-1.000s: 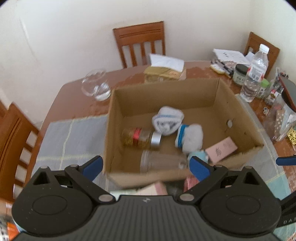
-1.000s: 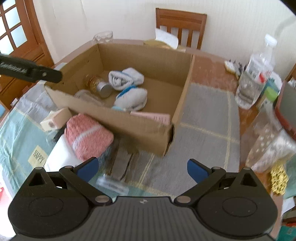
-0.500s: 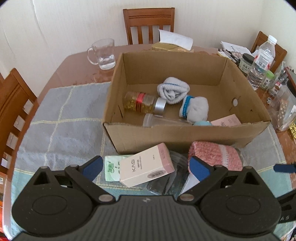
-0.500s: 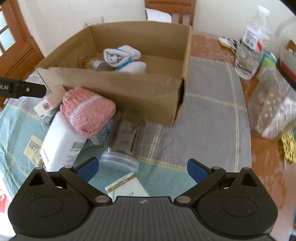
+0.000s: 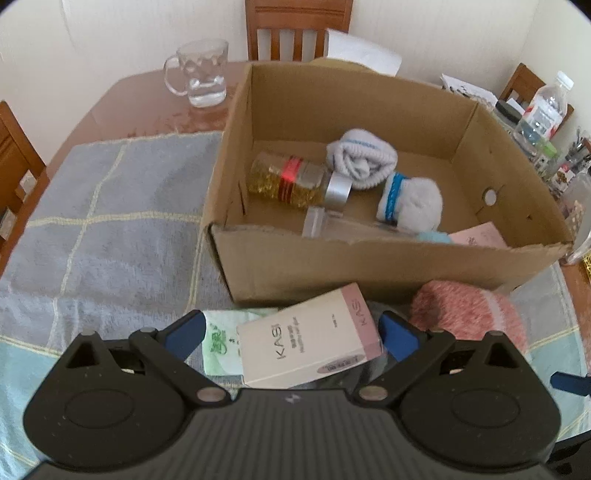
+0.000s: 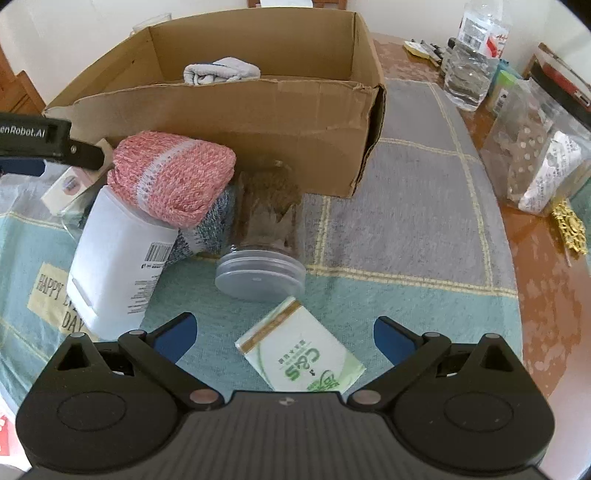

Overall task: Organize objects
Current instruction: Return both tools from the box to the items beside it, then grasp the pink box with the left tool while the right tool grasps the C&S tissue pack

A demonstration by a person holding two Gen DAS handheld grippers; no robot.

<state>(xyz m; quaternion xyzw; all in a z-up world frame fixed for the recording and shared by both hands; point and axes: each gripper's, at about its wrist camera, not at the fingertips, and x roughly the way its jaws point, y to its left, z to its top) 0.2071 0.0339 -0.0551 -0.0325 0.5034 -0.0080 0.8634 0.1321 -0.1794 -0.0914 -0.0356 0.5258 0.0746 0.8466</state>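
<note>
An open cardboard box holds a gold-filled jar, two rolled white socks, a clear container and a pink card. In front of it lie a pink-and-white KASI box, a green tissue pack and a pink knitted roll. My left gripper is open, its fingers on either side of the KASI box without closing on it. My right gripper is open over a green-and-white packet, near a lying jar with a clear lid and a white bottle.
A glass mug stands behind the box on the wooden table. Water bottle, plastic bags and clutter fill the right side. Wooden chairs ring the table. A checked cloth covers the middle.
Both grippers have pulled back and dropped from above the box to the items in front of it. The KASI box and the green packet now lie between the open fingers.
</note>
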